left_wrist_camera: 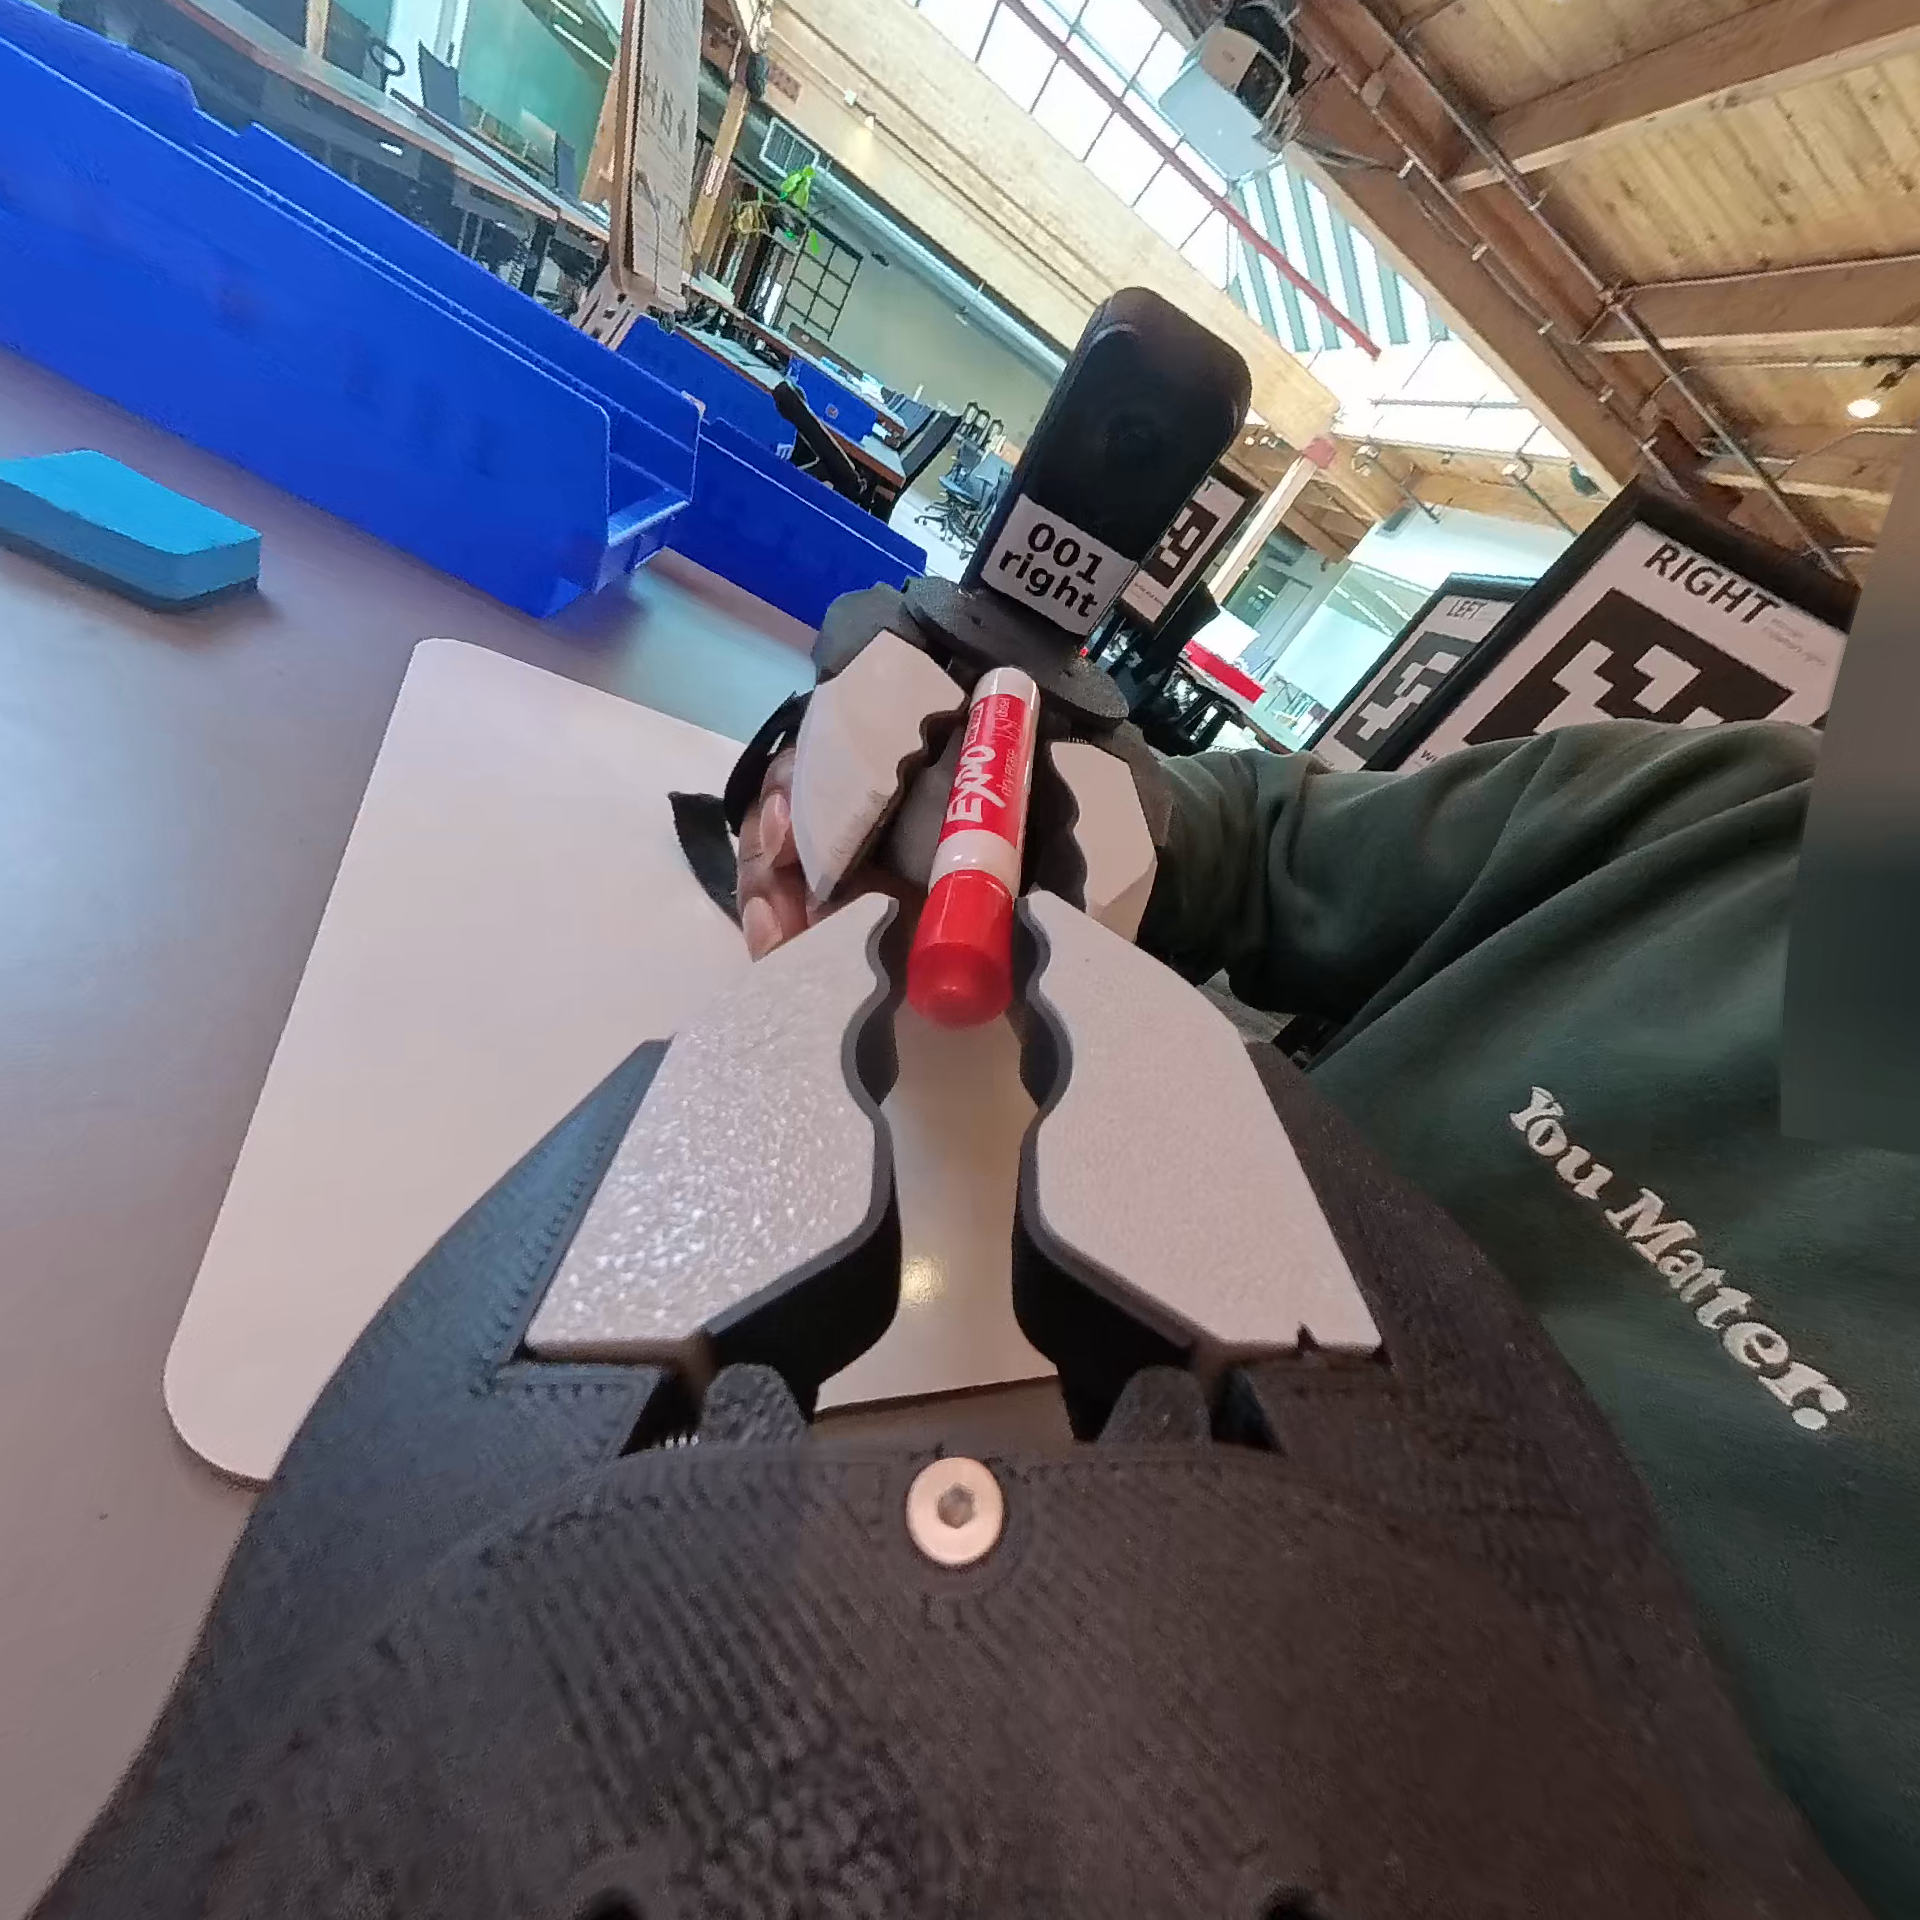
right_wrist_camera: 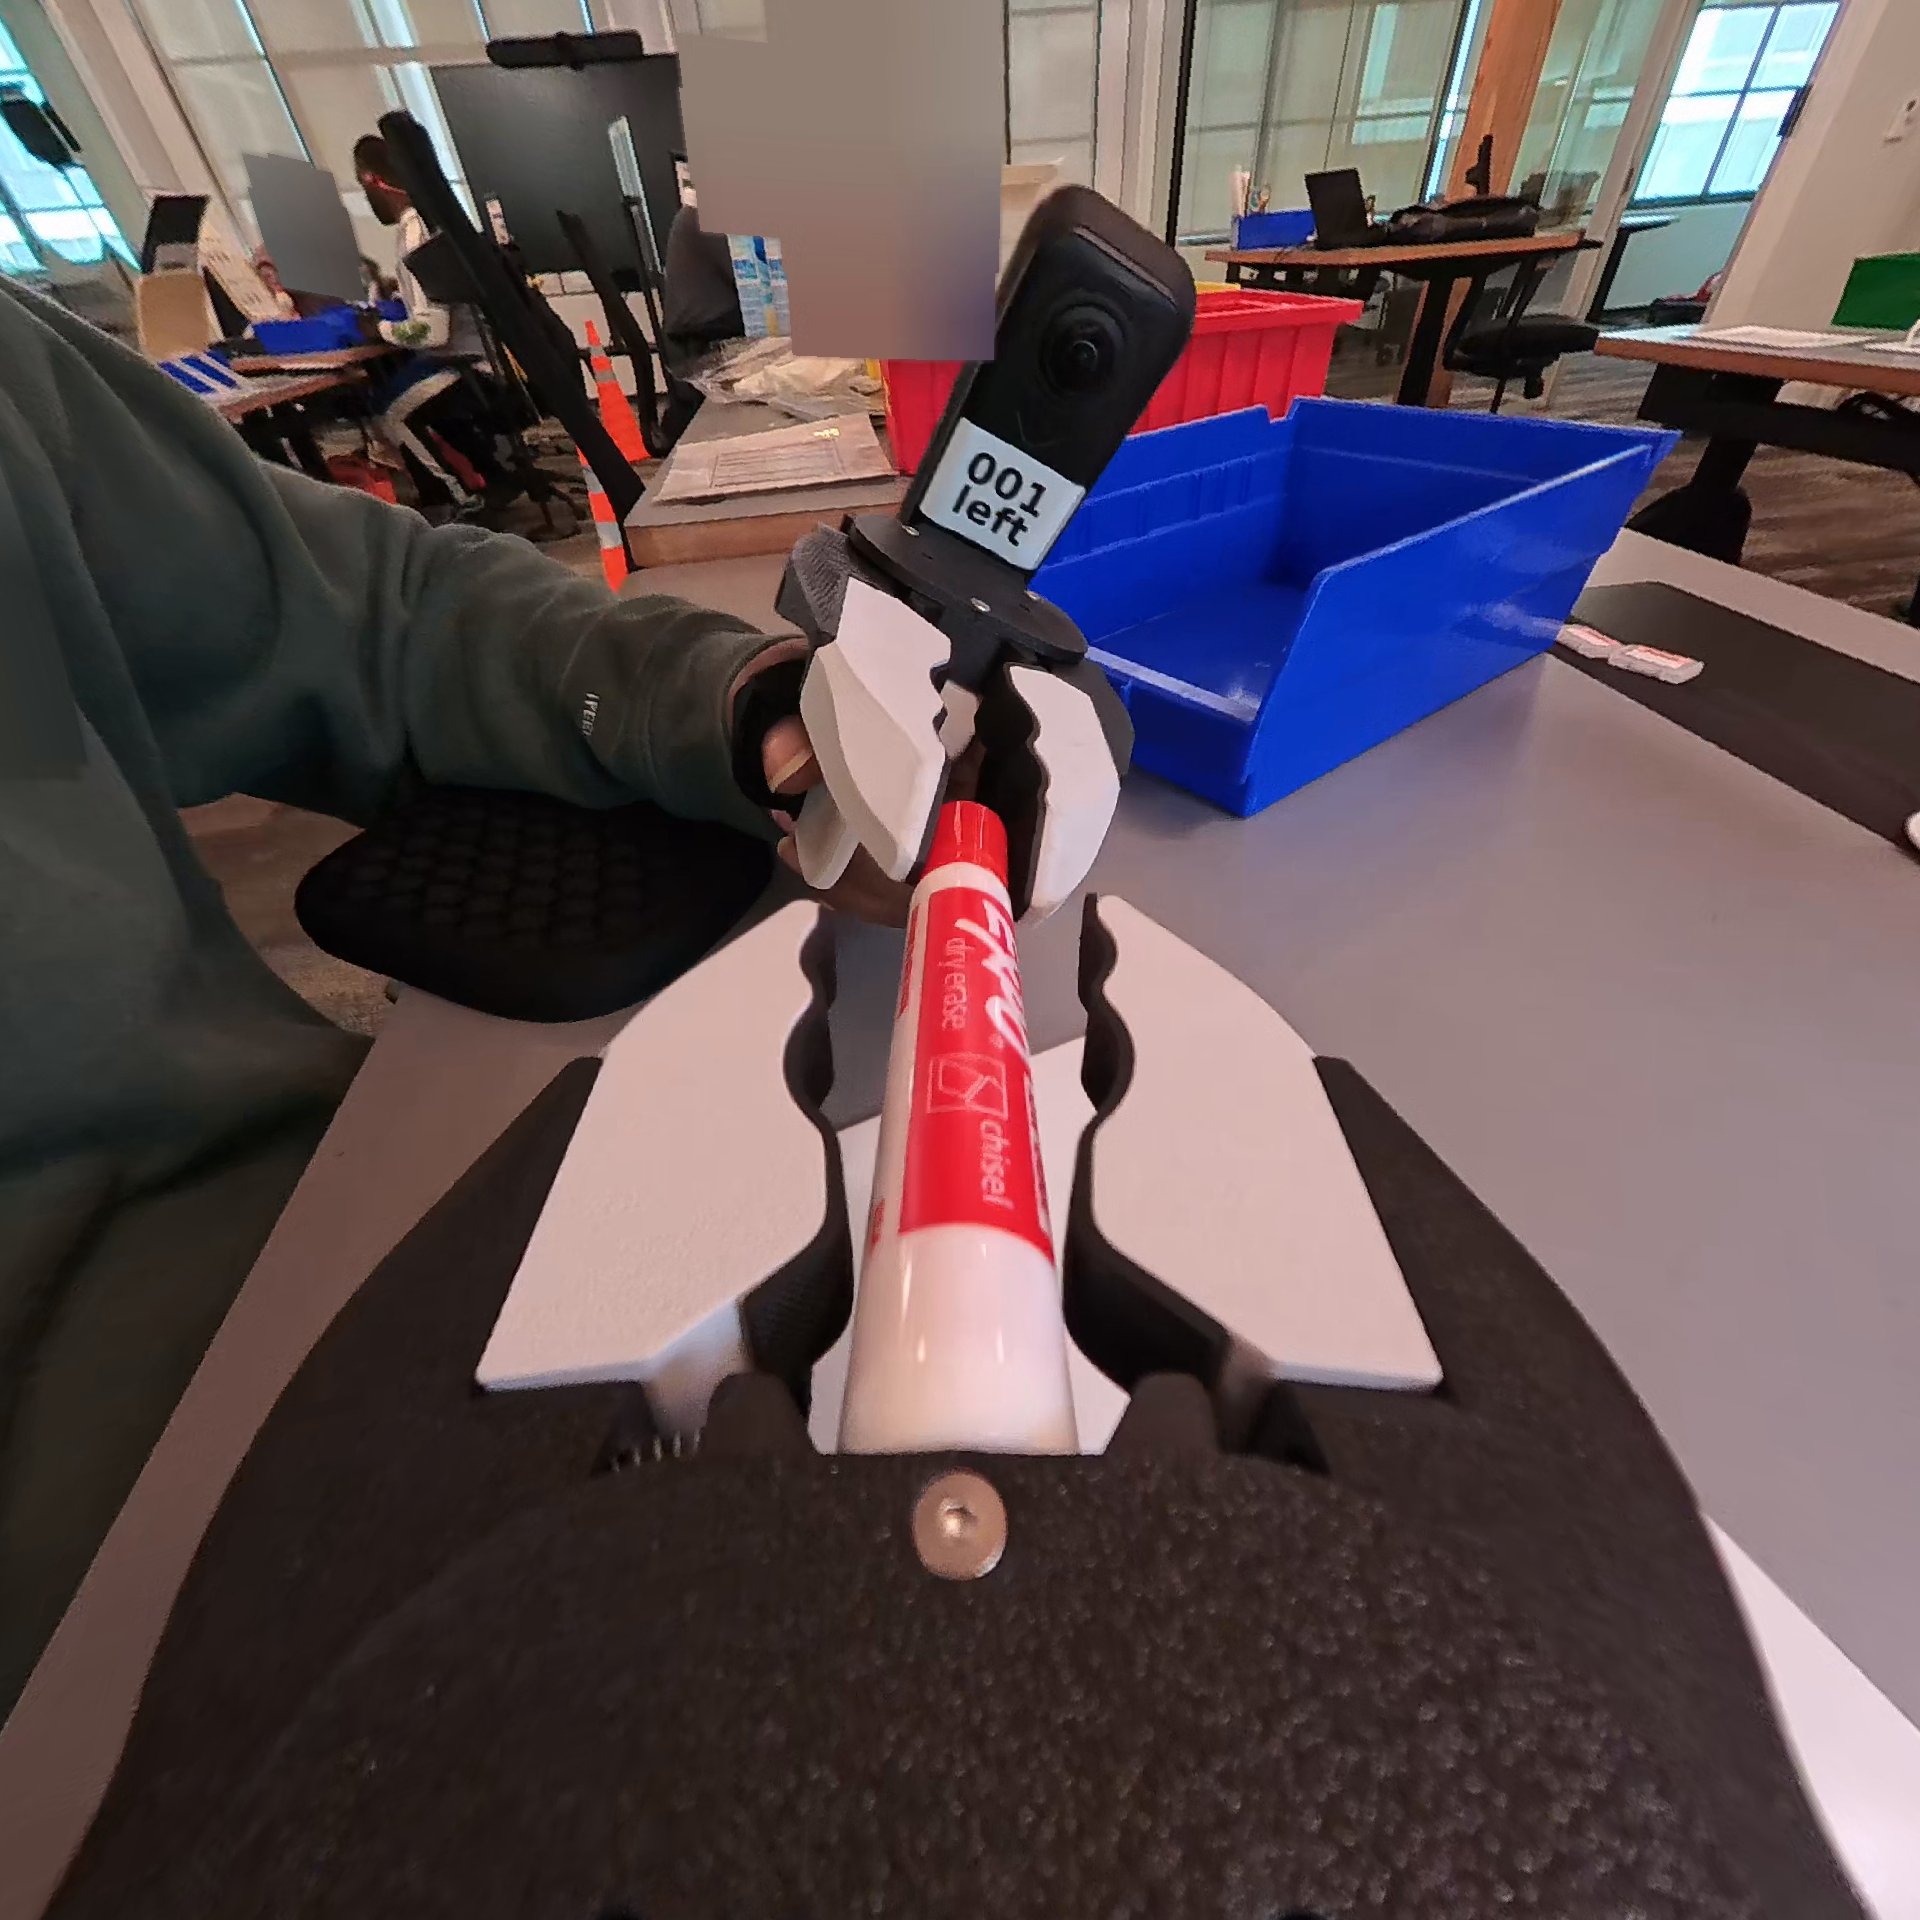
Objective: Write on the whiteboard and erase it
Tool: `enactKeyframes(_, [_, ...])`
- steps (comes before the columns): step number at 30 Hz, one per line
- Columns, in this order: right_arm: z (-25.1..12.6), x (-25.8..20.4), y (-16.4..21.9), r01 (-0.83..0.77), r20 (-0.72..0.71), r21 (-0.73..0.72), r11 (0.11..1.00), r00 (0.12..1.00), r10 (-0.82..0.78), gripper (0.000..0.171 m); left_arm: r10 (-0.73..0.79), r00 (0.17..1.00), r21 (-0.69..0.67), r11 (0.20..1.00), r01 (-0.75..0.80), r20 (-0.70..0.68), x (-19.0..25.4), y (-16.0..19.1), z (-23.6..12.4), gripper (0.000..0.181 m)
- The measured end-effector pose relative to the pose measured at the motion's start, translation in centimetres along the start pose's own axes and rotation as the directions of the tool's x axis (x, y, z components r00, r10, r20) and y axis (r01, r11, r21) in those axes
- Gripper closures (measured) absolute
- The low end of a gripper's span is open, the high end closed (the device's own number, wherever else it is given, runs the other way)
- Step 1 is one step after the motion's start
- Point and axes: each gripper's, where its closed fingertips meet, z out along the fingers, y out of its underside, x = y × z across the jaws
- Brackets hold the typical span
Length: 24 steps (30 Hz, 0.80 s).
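Left wrist view: my left tool (left_wrist_camera: 951, 997) is spread apart, its tips flanking the red cap (left_wrist_camera: 958, 961) without touching. The marker (left_wrist_camera: 985, 790) is clenched in my right tool (left_wrist_camera: 977, 831), above the whiteboard (left_wrist_camera: 468, 935) on the table (left_wrist_camera: 156, 831). Blue eraser (left_wrist_camera: 125, 525) far left.

Right wrist view: my right tool (right_wrist_camera: 956, 997) grasps the marker barrel (right_wrist_camera: 961, 1195); the cap end sits at the left tool (right_wrist_camera: 966, 831). Blue bin (right_wrist_camera: 1351, 592) behind.

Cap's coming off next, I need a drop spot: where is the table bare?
Bare table between the eraser and the left edge of the whiteboard, and on the grey stretch in front of the blue bin. Crowded over the whiteboard, where left gripper and right gripper meet at the marker.
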Motion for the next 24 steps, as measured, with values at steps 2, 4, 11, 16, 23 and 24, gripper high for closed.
enactKeyframes(2, [0.06,-0.1,0.04,0.006,0.003,0.002,1.0,1.0,-0.006,0.124,0.002,1.0,-0.002,1.0,-0.002,0.0,0.0,-0.01,-0.05,0.162])
enactKeyframes(4, [0.02,-0.14,0.13,0.004,0.007,0.004,1.0,1.0,-0.004,0.124,-0.001,1.0,-0.001,1.0,0.001,-0.006,0.08,-0.01,-0.05,0.162])
enactKeyframes(11, [-0.18,-0.18,-0.15,0.007,0.013,0.021,1.0,1.0,-0.007,0.123,-0.002,1.0,-0.015,1.0,0.002,-0.008,0.0,0.24,-0.01,0.162])
enactKeyframes(16, [-0.05,-0.36,0.08,0.023,0.014,0.009,1.0,1.0,-0.023,0.123,-0.003,1.0,-0.026,1.0,0.003,-0.003,-0.03,0.45,0.09,0.162])
enactKeyframes(23, [-0.07,-0.3,0.5,0.051,-0.002,-0.016,0.999,0.999,-0.051,0.127,-0.028,1.0,-0.042,0.999,0.027,-0.005,-0.12,0.81,0.17,0.162])
enactKeyframes(24, [-0.08,-0.29,0.67,0.053,-0.005,-0.027,0.998,0.999,-0.054,0.128,-0.035,0.999,-0.046,0.998,0.035,-0.005,-0.19,0.9,0.18,0.162])
